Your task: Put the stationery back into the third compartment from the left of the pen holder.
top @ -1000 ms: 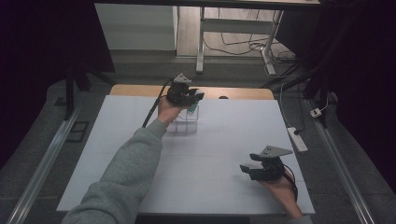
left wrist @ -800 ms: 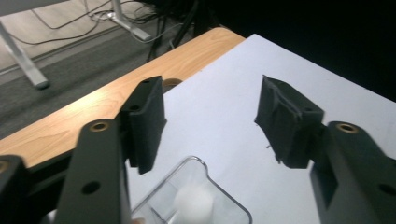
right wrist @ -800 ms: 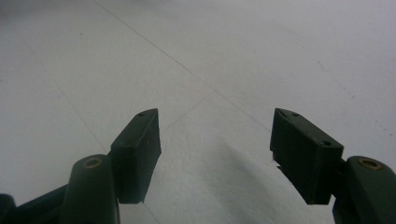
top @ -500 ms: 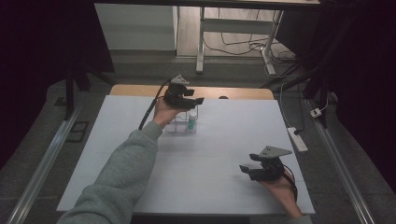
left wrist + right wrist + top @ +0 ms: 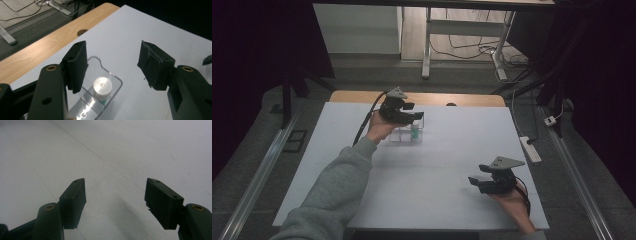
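A small white-capped bottle (image 5: pixel 102 88) with a teal body stands upright in a clear plastic compartment tray (image 5: pixel 407 133) at the far side of the white table (image 5: pixel 447 165). Above it hovers the left gripper (image 5: pixel 408 113) — jaws just opened, empty. The right gripper (image 5: pixel 479 181) rests well apart near the table's front — jaws open, empty.

- High view looks forward and down from above the person's side, taking in the whole white table top (image 5: pixel 447 170)
- Left gripper view sits close over a clear rack (image 5: pixel 100 100); the high view shares it (image 5: pixel 408 134)
- Right gripper view skims low, near the bare table surface
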A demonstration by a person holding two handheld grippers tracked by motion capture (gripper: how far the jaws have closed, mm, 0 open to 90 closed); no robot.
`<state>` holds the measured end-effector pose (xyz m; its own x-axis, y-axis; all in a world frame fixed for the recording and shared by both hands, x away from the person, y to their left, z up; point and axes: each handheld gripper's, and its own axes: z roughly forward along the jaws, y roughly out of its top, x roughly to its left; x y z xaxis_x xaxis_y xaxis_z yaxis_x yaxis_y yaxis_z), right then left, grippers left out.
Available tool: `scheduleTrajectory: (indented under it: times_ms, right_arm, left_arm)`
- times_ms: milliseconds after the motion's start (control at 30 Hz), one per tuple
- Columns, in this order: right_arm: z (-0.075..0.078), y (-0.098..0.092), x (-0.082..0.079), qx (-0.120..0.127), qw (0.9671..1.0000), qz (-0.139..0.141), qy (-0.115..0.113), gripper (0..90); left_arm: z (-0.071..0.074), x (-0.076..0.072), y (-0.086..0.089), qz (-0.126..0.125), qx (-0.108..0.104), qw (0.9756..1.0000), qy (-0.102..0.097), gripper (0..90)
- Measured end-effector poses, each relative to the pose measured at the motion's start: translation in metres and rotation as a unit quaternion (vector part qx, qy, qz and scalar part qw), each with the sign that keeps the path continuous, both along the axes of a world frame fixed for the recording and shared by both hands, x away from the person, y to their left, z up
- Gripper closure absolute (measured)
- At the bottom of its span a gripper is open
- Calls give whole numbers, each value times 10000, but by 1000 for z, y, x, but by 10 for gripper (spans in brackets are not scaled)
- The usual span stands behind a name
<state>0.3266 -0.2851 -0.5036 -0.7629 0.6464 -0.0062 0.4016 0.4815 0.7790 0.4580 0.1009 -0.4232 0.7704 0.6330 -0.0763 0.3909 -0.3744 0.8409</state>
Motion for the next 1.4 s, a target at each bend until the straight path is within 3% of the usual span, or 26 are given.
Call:
scheduleTrajectory:
  times_ms: [367,500,867,1167,1333,1400]
  right_arm:
    - [1,0,-1,4,10000,0,-2,333]
    - [0,0,-1,-41,10000,-12,15,330]
    - [0,0,0,-93,9999,-42,33,326]
    - [0,0,0,-109,9999,-52,37,326]
    - [0,-1,0,-75,9999,-71,42,326]
    - [-1,-1,0,-81,9999,-78,43,326]
  left_arm:
    - [-10,-25,20,-18,-10,10000,74,401]
    - [-11,-37,25,-23,61,10000,-26,397]
    - [-21,-73,45,-47,136,9999,-6,378]
    - [-36,-102,64,12,155,9999,68,358]
    - [-47,-120,74,97,274,9996,64,346]
    - [-52,-127,79,141,201,9997,94,343]
